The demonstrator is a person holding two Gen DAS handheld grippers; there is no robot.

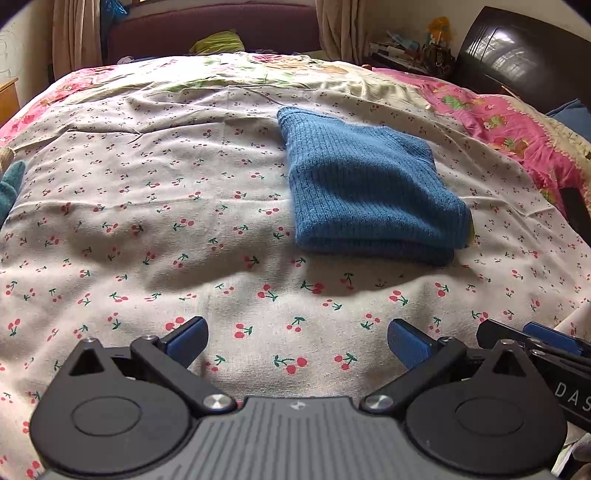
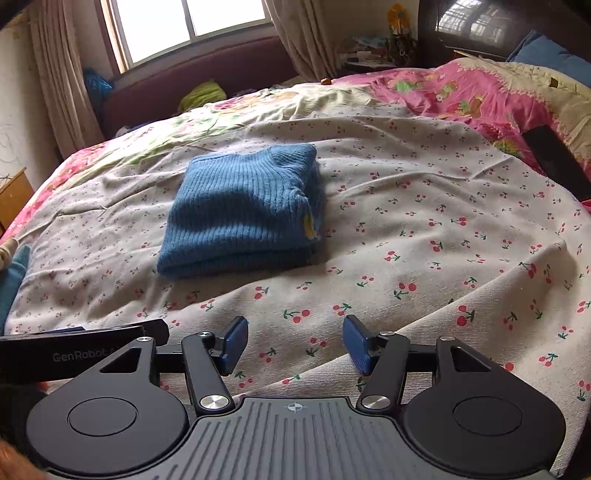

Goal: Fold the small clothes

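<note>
one blue knit sweater (image 1: 373,192), folded into a thick block, lies mid-bed on the cherry-print sheet (image 1: 166,229), w/ nothing on top of it or between it and the tools. a pink floral quilt (image 2: 461,96) is bunched beyond it toward the dark headboard (image 2: 491,26). teal cloth (image 1: 9,188) pokes in at the bed's edge, yellow-green cloth (image 2: 201,94) sits on the maroon bench (image 2: 207,70) under the window (image 2: 192,22), curtains either side. two tools: left gripper (image 1: 297,341) jaws wide apart, empty; right gripper (image 2: 295,341) jaws apart, nothing in them. both hang over bare sheet, well short of the sweater.
</note>
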